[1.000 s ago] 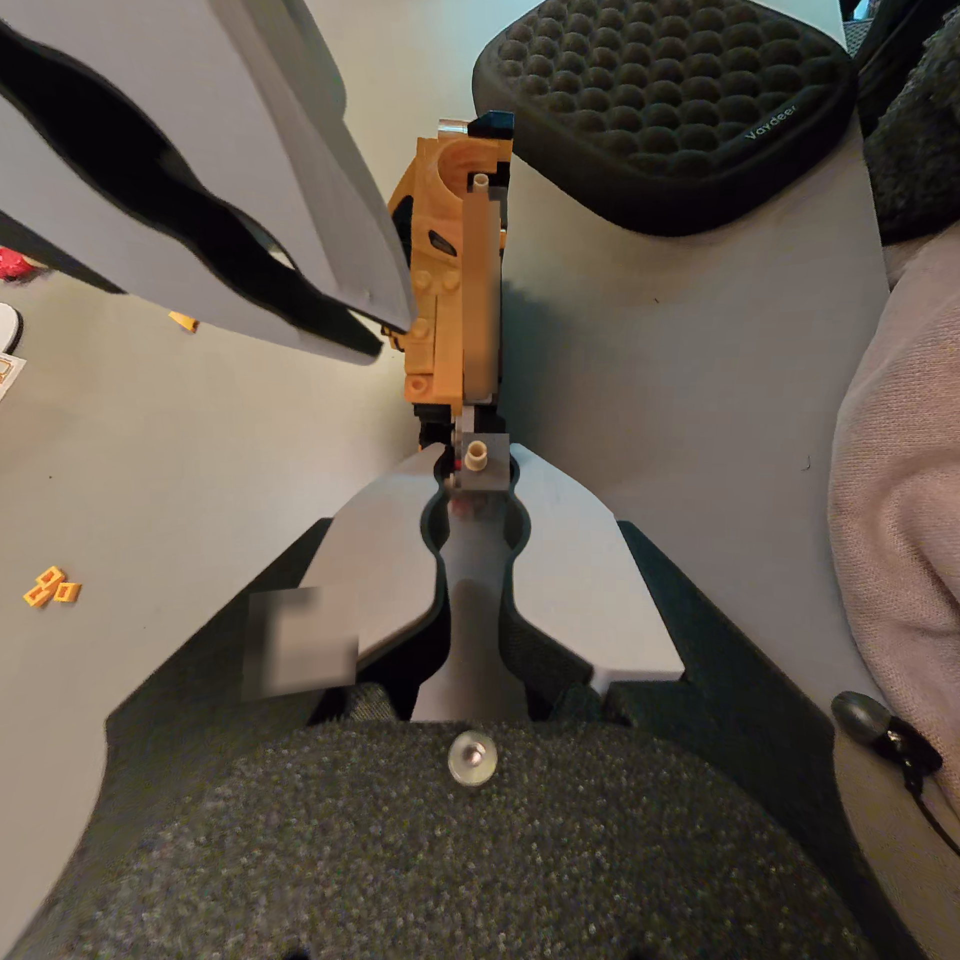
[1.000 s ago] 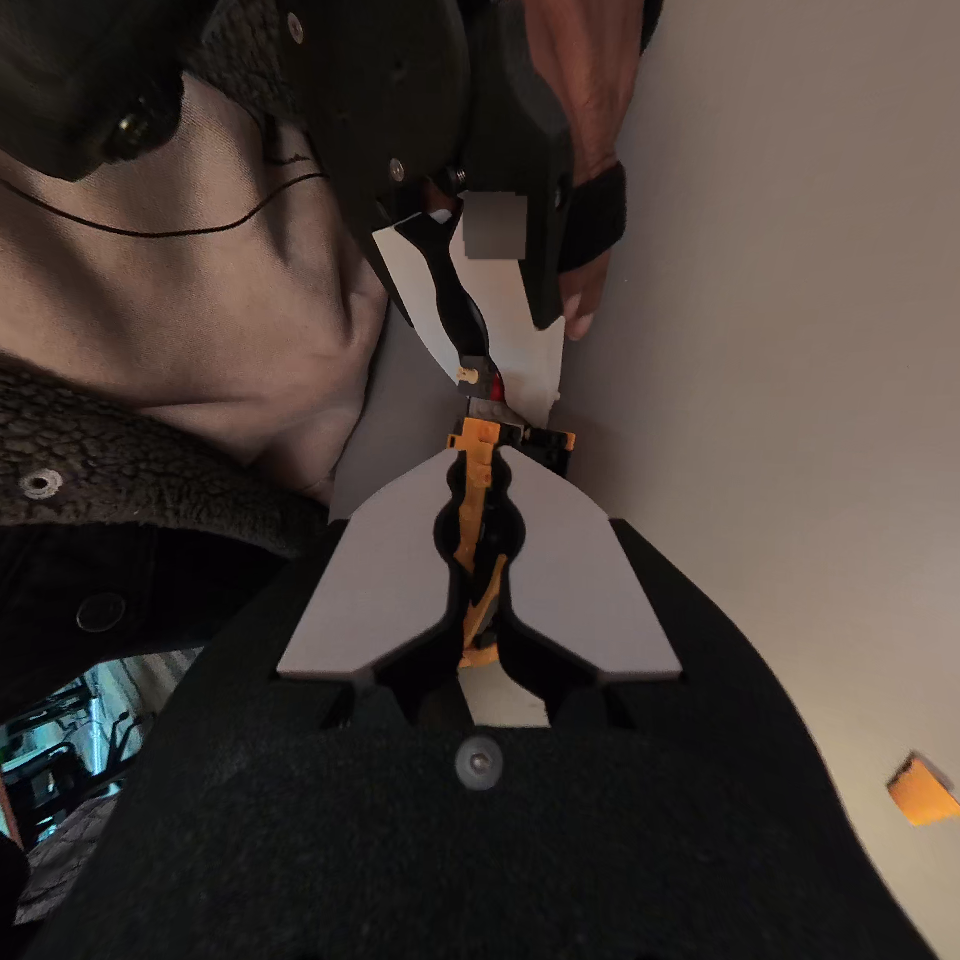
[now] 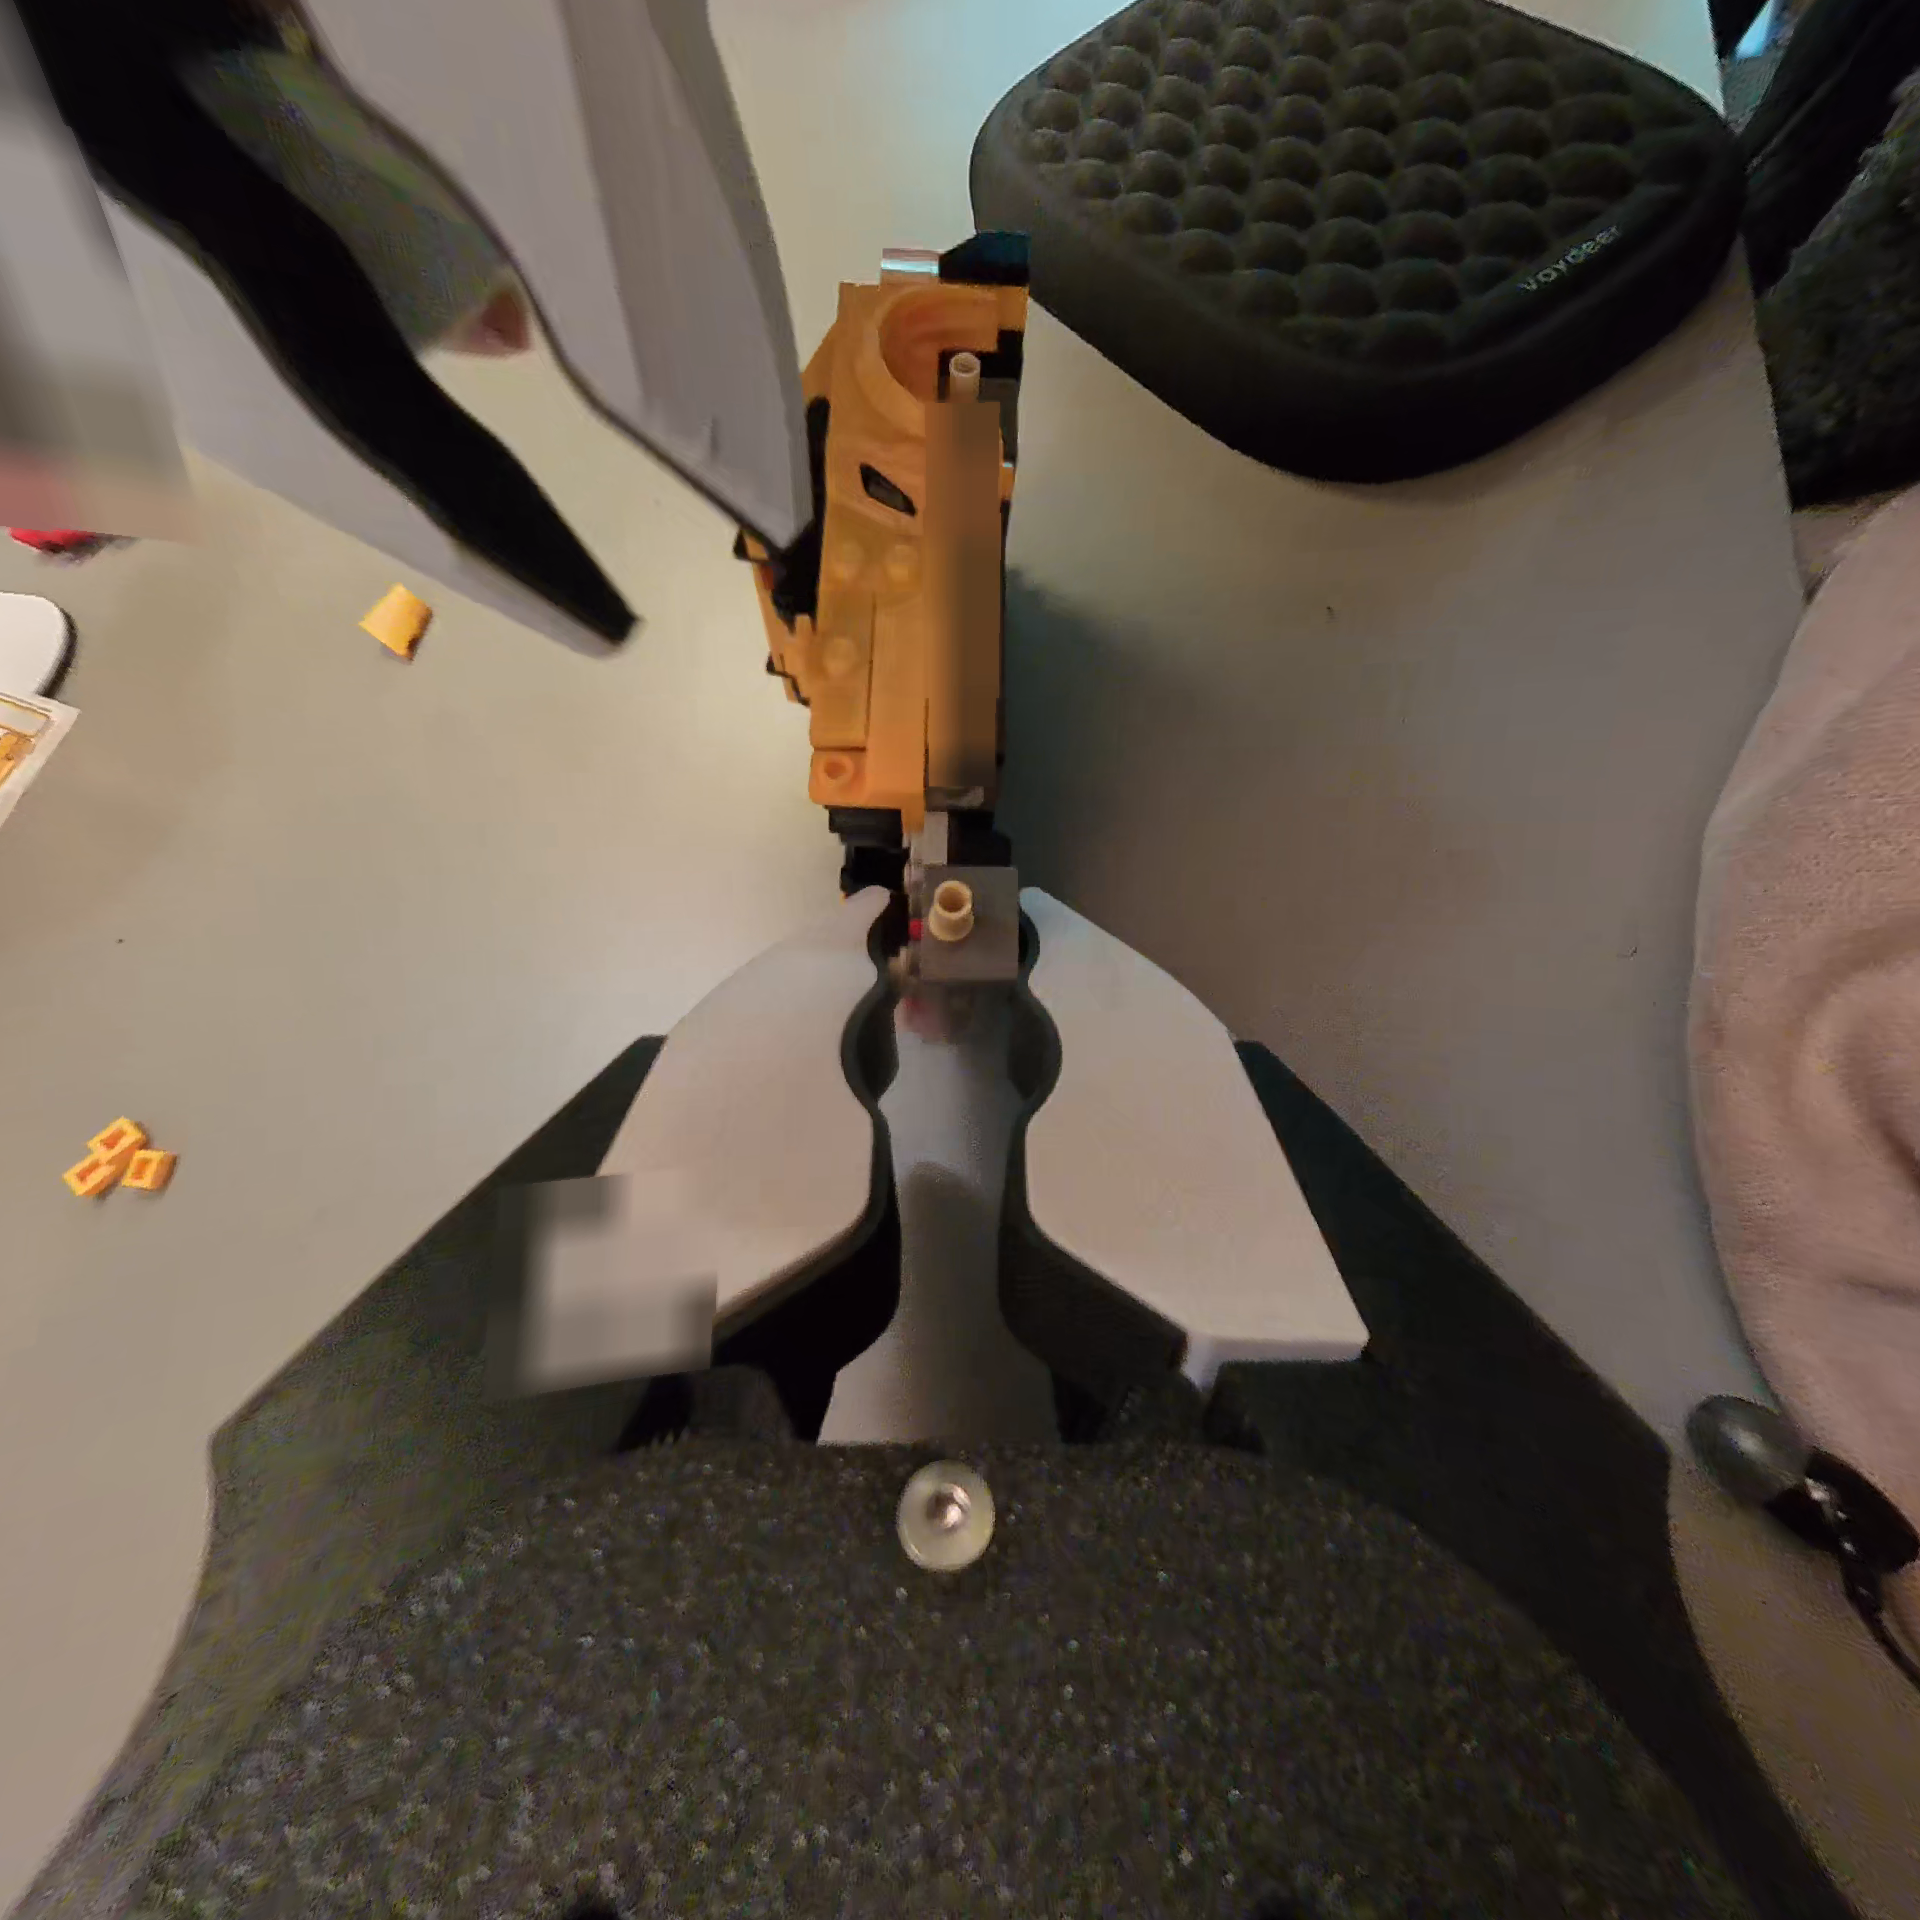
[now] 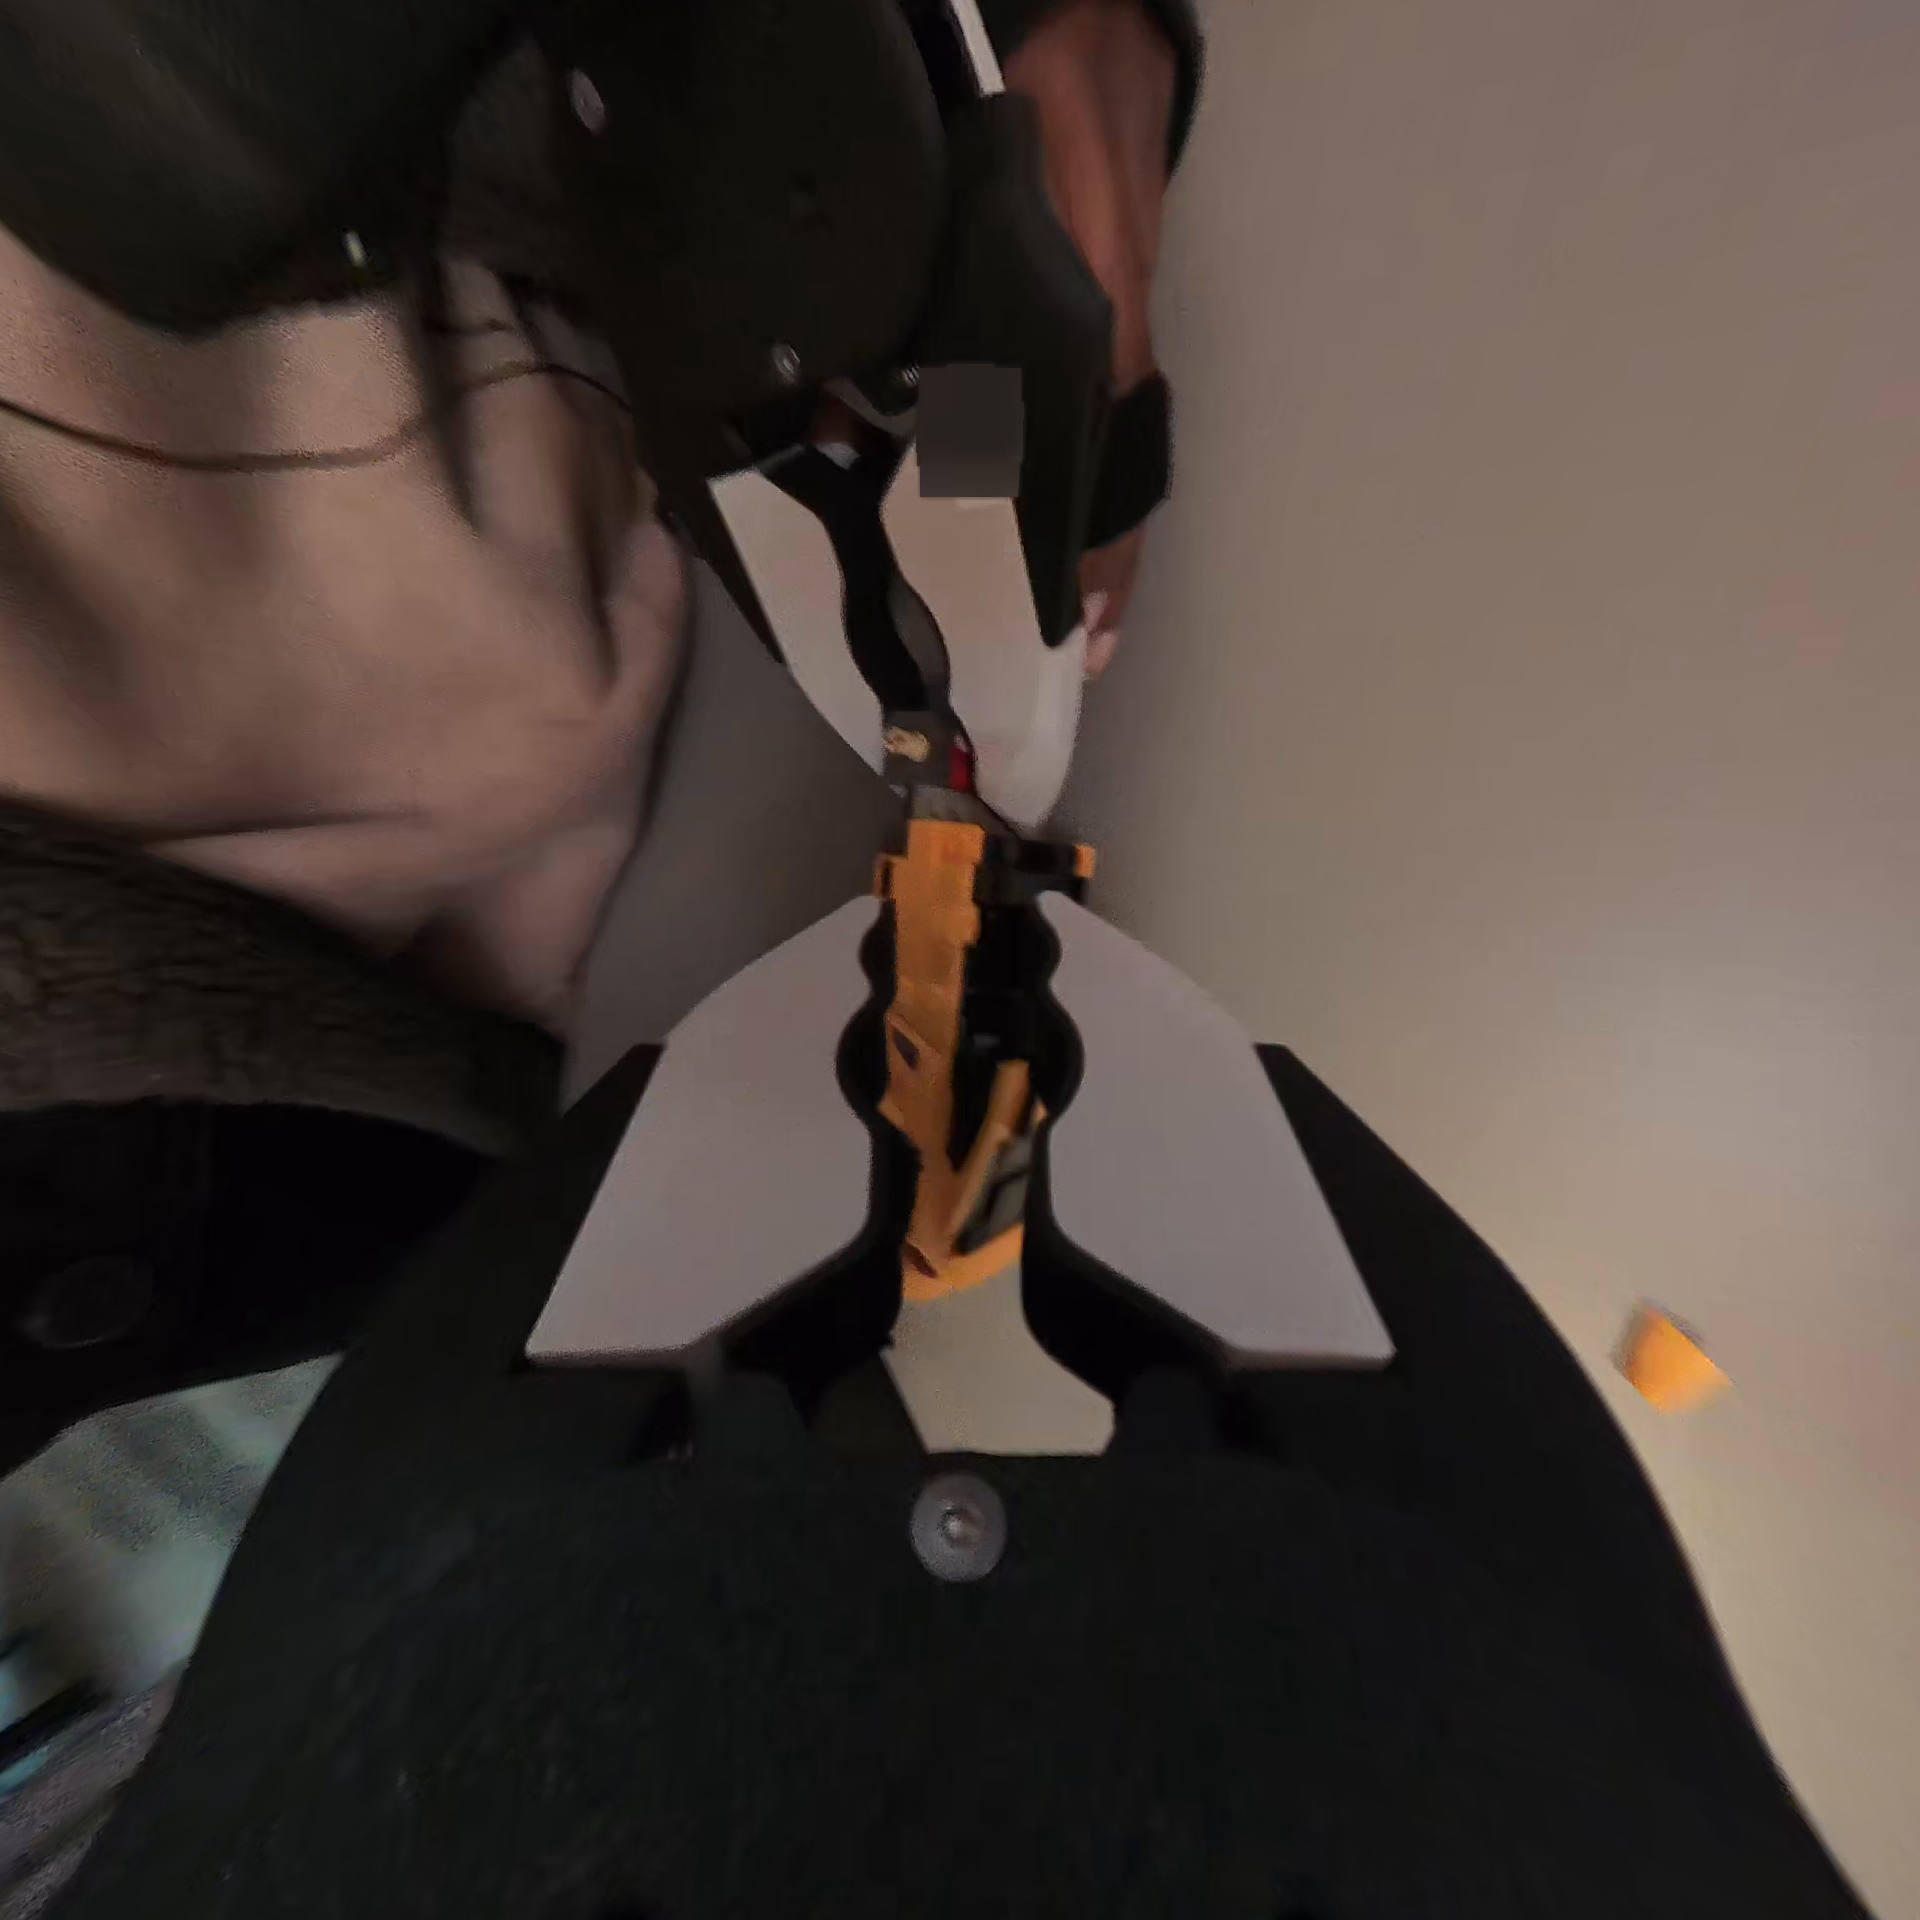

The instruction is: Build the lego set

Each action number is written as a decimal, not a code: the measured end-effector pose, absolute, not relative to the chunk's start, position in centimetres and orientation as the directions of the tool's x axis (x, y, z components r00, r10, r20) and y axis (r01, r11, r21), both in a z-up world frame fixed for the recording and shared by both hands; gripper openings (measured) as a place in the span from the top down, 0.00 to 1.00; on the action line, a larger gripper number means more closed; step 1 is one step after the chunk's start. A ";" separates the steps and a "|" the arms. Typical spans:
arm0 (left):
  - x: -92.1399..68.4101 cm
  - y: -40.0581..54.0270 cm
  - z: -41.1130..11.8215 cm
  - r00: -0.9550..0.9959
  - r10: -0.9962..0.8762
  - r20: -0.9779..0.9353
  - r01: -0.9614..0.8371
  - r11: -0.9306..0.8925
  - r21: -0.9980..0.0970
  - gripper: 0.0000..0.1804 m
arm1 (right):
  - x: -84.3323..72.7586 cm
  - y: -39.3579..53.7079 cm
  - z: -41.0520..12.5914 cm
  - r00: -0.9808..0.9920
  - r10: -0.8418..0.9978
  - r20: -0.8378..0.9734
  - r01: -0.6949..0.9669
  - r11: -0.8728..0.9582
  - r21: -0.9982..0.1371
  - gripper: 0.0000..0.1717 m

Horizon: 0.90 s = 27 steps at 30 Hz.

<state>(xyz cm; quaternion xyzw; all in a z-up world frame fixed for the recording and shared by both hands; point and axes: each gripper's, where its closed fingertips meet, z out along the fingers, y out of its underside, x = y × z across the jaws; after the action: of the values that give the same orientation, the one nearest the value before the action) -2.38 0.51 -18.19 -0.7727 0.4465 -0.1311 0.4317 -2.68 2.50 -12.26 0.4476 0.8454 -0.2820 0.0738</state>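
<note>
Your left gripper is clamped narrowly on a small grey block with a tan pin. This block forms the near end of an orange-and-black brick model. The model sticks straight out from the fingertips above the grey table, so it is carried by that end alone.

Your right gripper has its jaws apart. In its own view the model runs along the gap with dark space on both sides, and neither pad presses on it. From the left wrist view, one of its fingers ends right at the model's side. The blur makes it impossible to say whether it touches.

A black dimpled cushion lies just beside the model's far end. A loose orange wedge and a small cluster of orange pieces lie on the table well apart from the model. A printed sheet shows at the edge. Your pale garment is close on the other side.
</note>
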 end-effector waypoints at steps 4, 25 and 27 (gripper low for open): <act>-2.6 0.9 -18.1 0.567 -0.787 -0.242 -0.604 -0.198 -0.772 0.91 | -0.9 2.9 -12.8 -0.620 0.779 -0.091 0.719 0.518 -0.463 0.71; -4.2 2.7 -17.7 0.591 -0.661 -0.462 -0.704 -0.143 -0.696 0.77 | -2.8 6.1 -16.0 -0.338 0.347 0.875 0.511 0.848 -0.139 0.82; -3.9 2.4 -17.4 0.654 -0.705 -0.272 -0.572 -0.226 -0.789 0.67 | -3.1 6.7 -16.1 -0.280 0.327 0.903 0.521 0.841 -0.143 0.82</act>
<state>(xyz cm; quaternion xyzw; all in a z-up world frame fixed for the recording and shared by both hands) -3.89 2.43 -17.43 -0.7797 0.4095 -0.0713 0.4682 -3.14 6.71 -16.08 0.2670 0.7948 0.0903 -0.5375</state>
